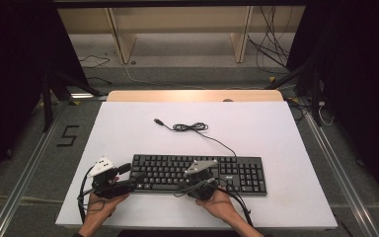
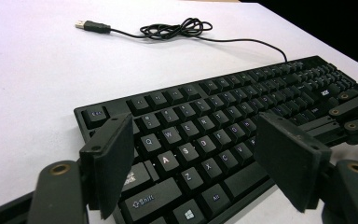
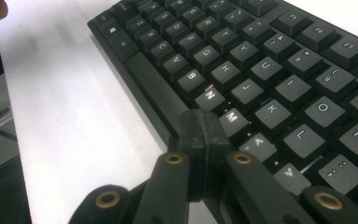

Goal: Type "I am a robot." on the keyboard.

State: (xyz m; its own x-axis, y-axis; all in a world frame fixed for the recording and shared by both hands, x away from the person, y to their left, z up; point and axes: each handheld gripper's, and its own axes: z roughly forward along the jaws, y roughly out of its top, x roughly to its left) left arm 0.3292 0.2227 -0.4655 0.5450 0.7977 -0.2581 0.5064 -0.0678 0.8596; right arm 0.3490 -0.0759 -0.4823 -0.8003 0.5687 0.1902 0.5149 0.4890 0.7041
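Note:
A black keyboard [image 1: 197,173] lies across the near middle of the white table top [image 1: 128,128]. Its thin cable [image 1: 190,127] runs back to a loose coil and ends in a USB plug [image 1: 157,120]. My left gripper [image 1: 135,181] is at the keyboard's left end. Its jaws stand open and wide apart over the left-hand keys [image 2: 193,123], with nothing pressed between them. My right gripper [image 1: 190,178] hovers low over the keyboard's middle. Its jaws are shut together and empty, with the tip just by the N and M keys [image 3: 200,119]. The right gripper's linkage also shows at the right edge [image 2: 354,112].
The keyboard [image 3: 270,70] sits close to the table's near edge [image 1: 197,227]. Bare white top lies to its left, right and behind, apart from the cable coil [image 2: 172,30]. Past the far edge stand a wooden shelf frame [image 1: 177,29] and loose floor cables [image 1: 271,49].

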